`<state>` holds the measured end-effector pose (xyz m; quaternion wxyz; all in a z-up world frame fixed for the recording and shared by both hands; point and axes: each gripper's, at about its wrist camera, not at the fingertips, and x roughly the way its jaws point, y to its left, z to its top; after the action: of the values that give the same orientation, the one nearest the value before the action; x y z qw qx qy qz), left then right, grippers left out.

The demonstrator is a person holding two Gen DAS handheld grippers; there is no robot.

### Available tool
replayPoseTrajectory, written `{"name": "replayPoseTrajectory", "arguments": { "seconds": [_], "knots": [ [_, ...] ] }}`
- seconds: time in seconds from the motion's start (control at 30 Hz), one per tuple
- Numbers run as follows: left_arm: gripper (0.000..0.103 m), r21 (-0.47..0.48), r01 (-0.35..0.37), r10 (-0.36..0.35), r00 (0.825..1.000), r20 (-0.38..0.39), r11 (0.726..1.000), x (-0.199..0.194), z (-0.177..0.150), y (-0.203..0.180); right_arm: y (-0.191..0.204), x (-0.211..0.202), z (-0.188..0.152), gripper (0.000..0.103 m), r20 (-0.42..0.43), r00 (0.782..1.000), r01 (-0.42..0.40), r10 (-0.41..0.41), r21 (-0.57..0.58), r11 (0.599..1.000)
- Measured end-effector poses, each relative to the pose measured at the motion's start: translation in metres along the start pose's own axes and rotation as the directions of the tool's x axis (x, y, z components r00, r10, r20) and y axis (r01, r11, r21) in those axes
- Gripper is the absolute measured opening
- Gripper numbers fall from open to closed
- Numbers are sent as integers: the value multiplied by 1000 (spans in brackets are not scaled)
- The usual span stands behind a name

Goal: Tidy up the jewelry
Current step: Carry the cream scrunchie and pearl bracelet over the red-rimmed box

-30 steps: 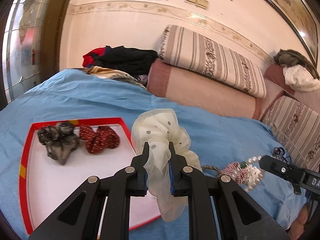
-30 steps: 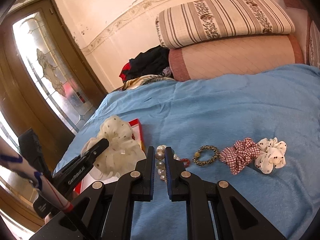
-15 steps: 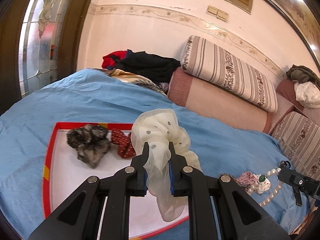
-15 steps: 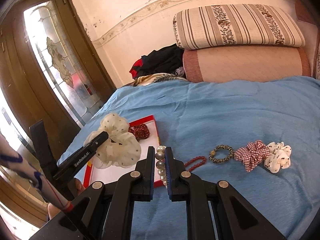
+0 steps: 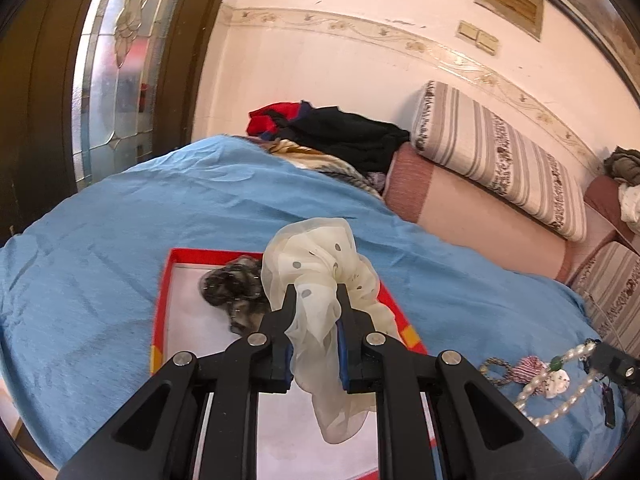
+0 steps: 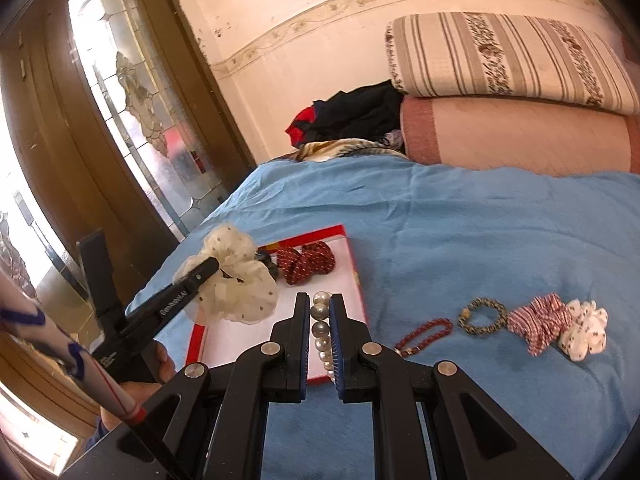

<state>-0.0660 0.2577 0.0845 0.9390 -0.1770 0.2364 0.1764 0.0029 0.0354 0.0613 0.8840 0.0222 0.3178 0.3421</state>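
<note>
The left gripper (image 5: 313, 300) is clamping a cream dotted scrunchie (image 5: 320, 264) above the red-rimmed tray (image 5: 160, 300). The right gripper (image 6: 319, 312) is pinching a pearl strand (image 6: 320, 328) over the tray's near right edge.

Right gripper (image 6: 319, 320) clamped on pearl strand (image 6: 321, 330) over red-rimmed tray (image 6: 357, 276); cream scrunchie (image 6: 236, 280) pinched by left gripper (image 6: 214, 266).

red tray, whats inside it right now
Inside the red tray lie a dark red scrunchie and a grey patterned scrunchie on the white floor. The cream dotted scrunchie held by the left gripper hides part of the tray.
</note>
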Motion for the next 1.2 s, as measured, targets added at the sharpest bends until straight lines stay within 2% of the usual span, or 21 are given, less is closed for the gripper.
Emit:
{"name": "replayPoseTrajectory", "arguments": {
  "seconds": [0.23,0.43,0.73,0.83,1.0,1.2],
  "knots": [
    [14,-13,-47,47,998,-40,999,14,2,20,19,30,20,10,-25,998,-54,54,-10,998],
    [14,-39,-66,62,994,-92,997,27,0,34,39,88,30,10,-102,990,-100,99,-9,995],
    [14,-44,-117,109,981,-159,992,45,-7,41,69,170,28,11,-204,969,-145,140,-9,989],
    [14,-39,-127,119,979,-167,991,47,-8,41,74,186,26,11,-224,967,-129,120,-28,991],
    [14,-37,-141,132,974,-184,989,51,-9,40,59,206,22,11,-256,964,-83,76,-15,996],
    [15,-32,-157,148,969,-198,987,54,-10,39,43,213,19,11,-268,963,-32,29,-8,999]
  ]
}}
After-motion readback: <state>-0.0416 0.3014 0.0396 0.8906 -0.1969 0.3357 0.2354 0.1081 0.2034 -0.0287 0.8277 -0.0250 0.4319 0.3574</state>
